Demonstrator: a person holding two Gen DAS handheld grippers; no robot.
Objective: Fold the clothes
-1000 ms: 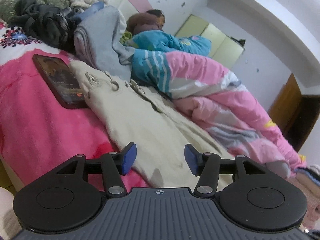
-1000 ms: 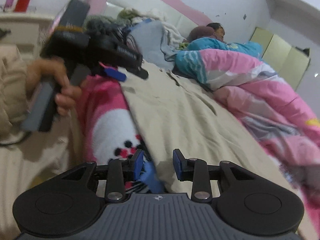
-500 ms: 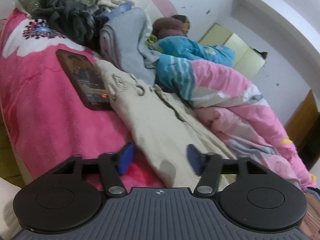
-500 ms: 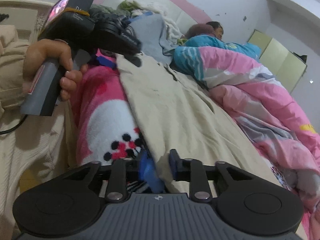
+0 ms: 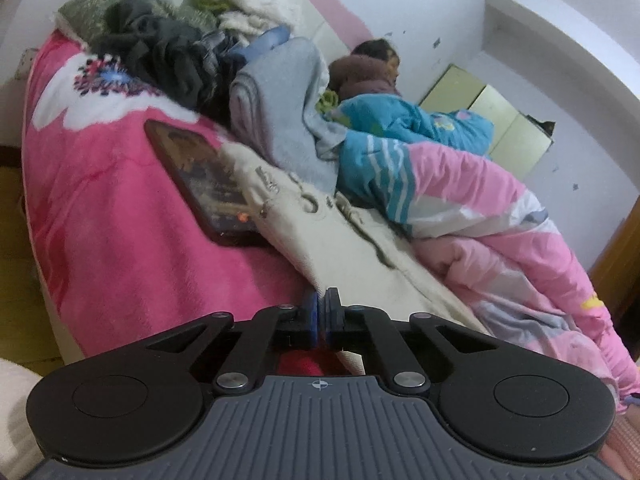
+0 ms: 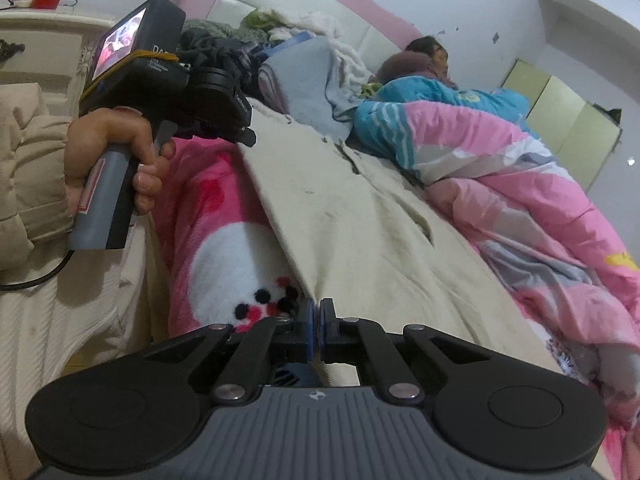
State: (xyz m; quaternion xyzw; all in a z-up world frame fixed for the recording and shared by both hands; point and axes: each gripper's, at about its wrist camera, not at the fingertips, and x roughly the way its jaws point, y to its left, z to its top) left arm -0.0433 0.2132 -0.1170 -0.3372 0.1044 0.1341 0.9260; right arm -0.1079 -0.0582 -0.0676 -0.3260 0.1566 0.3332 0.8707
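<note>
Left wrist: left gripper [image 5: 322, 314] jaws just closed, pinching near-left edge of beige garment [image 5: 360, 248]; its long axis ran away toward far phone [image 5: 204, 184].
Right wrist: right gripper [image 6: 318, 322] also just clamped garment's near edge [image 6: 360, 220]; both hands equally near.

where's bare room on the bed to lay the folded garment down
Bare pink blanket lies left of the phone and beige garment, toward the bed edge. Crowded: clothes pile at the headboard, quilt and person to the right.

A pink blanket [image 5: 104, 216] carries beige trousers [image 5: 360, 248] and a phone [image 5: 200, 184].
</note>
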